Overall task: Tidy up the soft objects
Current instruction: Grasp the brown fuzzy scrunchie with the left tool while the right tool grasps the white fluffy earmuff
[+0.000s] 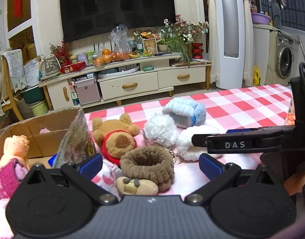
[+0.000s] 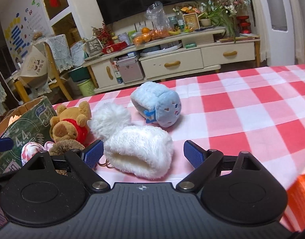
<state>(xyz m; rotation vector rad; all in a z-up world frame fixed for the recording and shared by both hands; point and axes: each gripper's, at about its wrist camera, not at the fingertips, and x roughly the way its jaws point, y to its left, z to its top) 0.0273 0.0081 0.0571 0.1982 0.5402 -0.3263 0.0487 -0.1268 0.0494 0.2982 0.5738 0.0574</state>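
Left gripper (image 1: 150, 164) spread wide over brown fuzzy ring (image 1: 147, 164), right gripper (image 2: 143, 154) released, straddling white fluffy muff (image 2: 140, 151), soft toys clustered on checkered table (image 2: 242, 109) beside cardboard box (image 1: 42, 131)

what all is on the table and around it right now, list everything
cardboard box: 1, brown, table's left edge
orange plush: 1, in box
bear plush: 1, brown with red shirt, beside box
brown fluffy ring: 1, between left gripper's fingers
beige plush: 1, front of ring
white fluffy pieces: 2, table centre
blue earmuff: 1, light blue, behind white ones
tablecloth: 1, red-white check
tv cabinet: 1, cream, background
left gripper: 1, black, open
right gripper: 1, black, open
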